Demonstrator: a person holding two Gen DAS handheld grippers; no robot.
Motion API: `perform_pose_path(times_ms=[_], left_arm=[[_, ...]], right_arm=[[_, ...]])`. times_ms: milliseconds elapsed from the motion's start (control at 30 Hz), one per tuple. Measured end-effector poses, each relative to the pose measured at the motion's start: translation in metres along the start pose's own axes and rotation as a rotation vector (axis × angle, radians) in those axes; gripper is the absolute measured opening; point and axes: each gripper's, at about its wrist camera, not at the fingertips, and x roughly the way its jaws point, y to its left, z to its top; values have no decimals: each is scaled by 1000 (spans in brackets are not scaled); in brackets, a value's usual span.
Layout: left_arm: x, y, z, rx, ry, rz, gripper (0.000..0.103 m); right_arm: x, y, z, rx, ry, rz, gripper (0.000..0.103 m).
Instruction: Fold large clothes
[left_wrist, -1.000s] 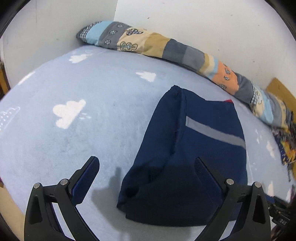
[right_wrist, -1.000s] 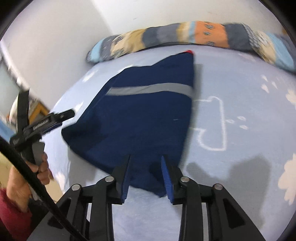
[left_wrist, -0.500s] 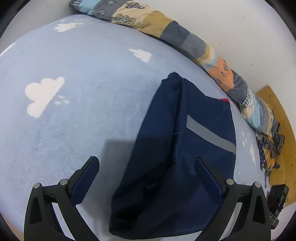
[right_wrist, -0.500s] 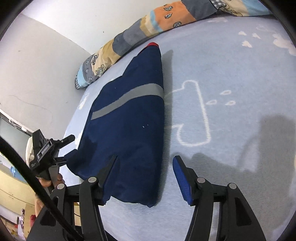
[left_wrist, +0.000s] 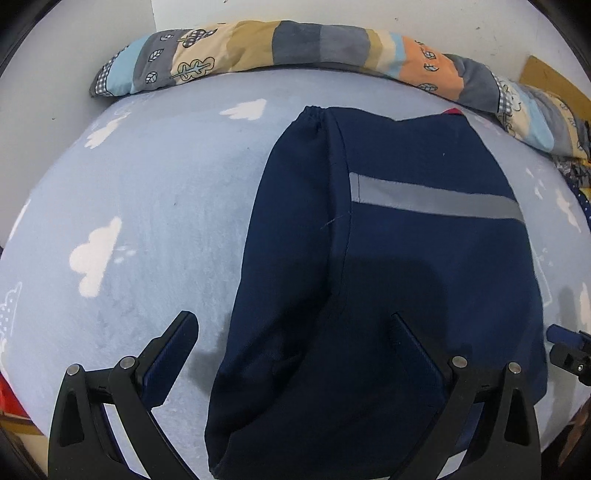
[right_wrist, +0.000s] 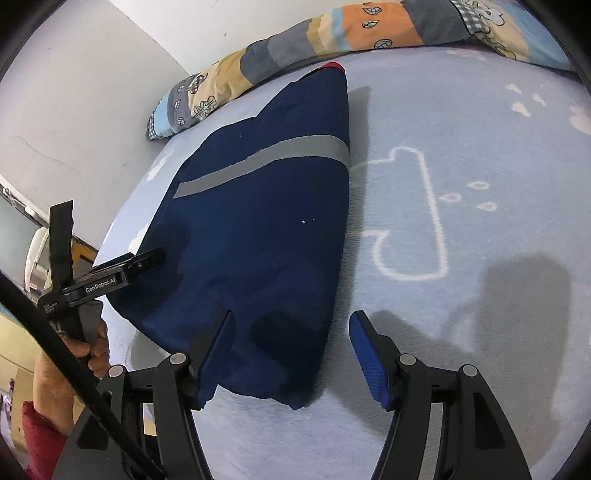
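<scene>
Left wrist view: folded navy garment (left_wrist: 388, 266) lies on the bed (left_wrist: 155, 221), near end between the left gripper's (left_wrist: 295, 332) spread fingers, long axis running far. Right gripper (right_wrist: 291, 328) also spread, straddling its near corner.

Both hand-held grippers (left_wrist: 295, 332) (right_wrist: 291, 339) agape

Left hand-held gripper (left_wrist: 293, 341) over folded navy garment (left_wrist: 388, 266)
Fingers spread wide, holding nothing. Garment with grey stripe (left_wrist: 432, 199) lies flat on cloud-print bed (left_wrist: 147, 206); patchwork bolster (left_wrist: 295, 48) along wall.
</scene>
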Motion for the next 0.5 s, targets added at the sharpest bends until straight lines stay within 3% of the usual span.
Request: perform_pose_path(times_ms=[200,367,500], left_arm=[[7,25,3,-164,29,-145,102],[29,38,2,-283,110,-303,102],[41,36,5,-283,136,-327,103]], right_arm=[[-1,-15,3,59,-10,24,74],[4,-26,9,113,-23,60,75],[18,-37,18,153,-12,93,76]])
